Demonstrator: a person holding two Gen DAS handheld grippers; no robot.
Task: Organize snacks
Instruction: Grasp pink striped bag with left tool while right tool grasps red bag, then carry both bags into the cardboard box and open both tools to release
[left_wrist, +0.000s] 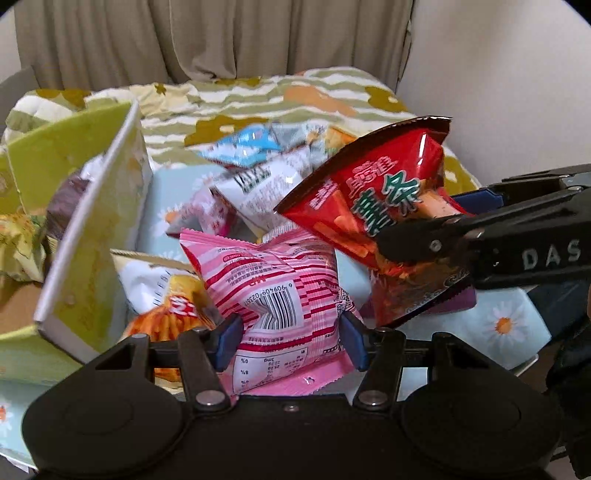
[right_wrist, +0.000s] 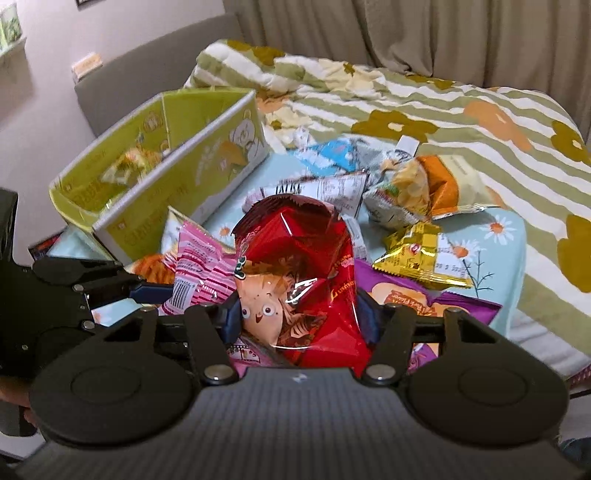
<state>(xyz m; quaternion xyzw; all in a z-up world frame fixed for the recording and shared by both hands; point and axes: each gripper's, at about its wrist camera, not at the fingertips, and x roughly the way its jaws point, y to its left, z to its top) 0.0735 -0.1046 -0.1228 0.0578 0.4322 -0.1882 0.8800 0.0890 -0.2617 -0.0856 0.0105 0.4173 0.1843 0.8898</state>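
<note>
Pink packet (left_wrist: 280, 295) pinched in the left gripper (left_wrist: 288, 338), red packet (right_wrist: 303, 280) squeezed in the right gripper (right_wrist: 299, 317), both lifted mid-frame, likely bound for the green box (right_wrist: 162, 173) upper left.

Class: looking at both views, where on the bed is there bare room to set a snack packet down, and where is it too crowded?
Free: the striped quilt behind the pile, and the daisy sheet right of the gold packet. Crowded: between the green box and the purple packet.
</note>
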